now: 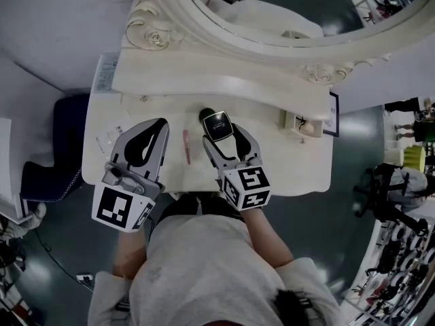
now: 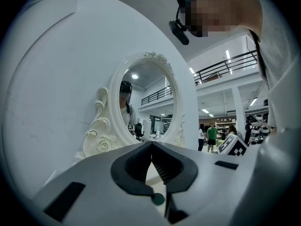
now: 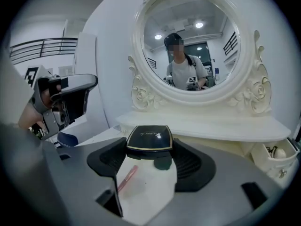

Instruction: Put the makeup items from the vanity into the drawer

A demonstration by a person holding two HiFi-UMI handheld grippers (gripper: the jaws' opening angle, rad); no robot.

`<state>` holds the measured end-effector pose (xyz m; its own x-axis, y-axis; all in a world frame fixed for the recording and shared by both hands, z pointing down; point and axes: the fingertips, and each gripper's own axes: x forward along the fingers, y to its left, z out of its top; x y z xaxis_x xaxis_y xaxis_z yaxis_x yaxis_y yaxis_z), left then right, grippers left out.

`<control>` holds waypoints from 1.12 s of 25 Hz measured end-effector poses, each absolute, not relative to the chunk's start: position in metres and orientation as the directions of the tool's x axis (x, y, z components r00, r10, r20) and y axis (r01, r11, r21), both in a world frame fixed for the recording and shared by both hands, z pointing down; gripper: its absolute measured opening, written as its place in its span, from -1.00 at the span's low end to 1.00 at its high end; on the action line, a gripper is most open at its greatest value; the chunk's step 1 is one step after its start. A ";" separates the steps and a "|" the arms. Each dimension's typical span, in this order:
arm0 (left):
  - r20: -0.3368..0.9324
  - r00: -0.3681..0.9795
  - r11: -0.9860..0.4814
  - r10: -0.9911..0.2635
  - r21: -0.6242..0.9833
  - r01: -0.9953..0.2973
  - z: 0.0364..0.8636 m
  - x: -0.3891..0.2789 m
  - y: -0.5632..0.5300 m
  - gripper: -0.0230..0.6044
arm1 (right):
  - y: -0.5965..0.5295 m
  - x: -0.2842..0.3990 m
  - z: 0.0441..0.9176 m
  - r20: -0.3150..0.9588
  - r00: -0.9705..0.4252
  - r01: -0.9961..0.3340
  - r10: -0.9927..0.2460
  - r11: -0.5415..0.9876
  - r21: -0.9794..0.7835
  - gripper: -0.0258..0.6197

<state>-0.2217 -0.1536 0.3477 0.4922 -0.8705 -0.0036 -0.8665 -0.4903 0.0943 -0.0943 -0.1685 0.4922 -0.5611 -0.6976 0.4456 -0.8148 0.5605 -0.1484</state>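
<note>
Head view: the right hand-held gripper [image 1: 217, 129] clamps a black square gold-rimmed compact [image 1: 216, 122] over the white desk [image 1: 285, 165]. Left gripper view: the left hand-held gripper [image 2: 151, 147] is pinched together, empty. Right gripper view: the grasp looks made; next, carry the compact to the small open drawer [image 3: 277, 158].

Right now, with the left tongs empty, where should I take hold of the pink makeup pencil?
Take the pink makeup pencil at mid-shaft, from above, with the tongs straddling its thin width. It lies flat on the vanity top, running front to back, just left of the black compact held in the right tongs. The left tongs are shut; open them first.
</note>
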 end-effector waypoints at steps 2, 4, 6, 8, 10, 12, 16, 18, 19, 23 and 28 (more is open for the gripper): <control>-0.007 0.499 -0.497 -0.867 0.094 -0.863 0.345 -0.212 -0.153 -0.88 | -0.168 -0.088 0.483 0.416 -0.575 -0.808 -0.704 0.568 -0.156 0.03; -0.012 0.507 -0.506 -0.862 0.095 -0.857 0.342 -0.202 -0.152 -0.88 | -0.168 -0.080 0.473 0.387 -0.587 -0.803 -0.712 0.575 -0.160 0.03; -0.021 0.517 -0.516 -0.856 0.103 -0.850 0.339 -0.191 -0.152 -0.88 | -0.167 -0.070 0.465 0.362 -0.592 -0.800 -0.720 0.578 -0.159 0.03; -0.029 0.525 -0.525 -0.851 0.113 -0.844 0.336 -0.180 -0.151 -0.88 | -0.167 -0.058 0.458 0.344 -0.591 -0.802 -0.730 0.576 -0.158 0.03; -0.036 0.534 -0.534 -0.845 0.114 -0.838 0.334 -0.169 -0.151 -0.88 | -0.166 -0.046 0.452 0.327 -0.588 -0.806 -0.740 0.568 -0.164 0.03; -0.041 0.544 -0.545 -0.838 0.111 -0.831 0.332 -0.158 -0.150 -0.88 | -0.166 -0.033 0.447 0.311 -0.582 -0.811 -0.751 0.560 -0.168 0.03; -0.054 0.564 -0.566 -0.824 0.107 -0.817 0.327 -0.137 -0.151 -0.88 | -0.167 -0.005 0.437 0.283 -0.560 -0.828 -0.779 0.537 -0.160 0.03; -0.061 0.572 -0.575 -0.818 0.107 -0.811 0.326 -0.127 -0.151 -0.88 | -0.167 0.010 0.433 0.270 -0.544 -0.839 -0.794 0.521 -0.160 0.03; -0.063 0.576 -0.580 -0.815 0.107 -0.808 0.326 -0.123 -0.151 -0.88 | -0.167 0.017 0.432 0.264 -0.537 -0.844 -0.801 0.512 -0.160 0.03; -0.068 0.595 -0.599 -0.801 0.102 -0.794 0.322 -0.103 -0.151 -0.88 | -0.167 0.043 0.425 0.251 -0.507 -0.862 -0.825 0.482 -0.156 0.03; -0.076 0.611 -0.616 -0.788 0.102 -0.781 0.318 -0.081 -0.151 -0.88 | -0.166 0.076 0.422 0.240 -0.471 -0.881 -0.849 0.442 -0.168 0.03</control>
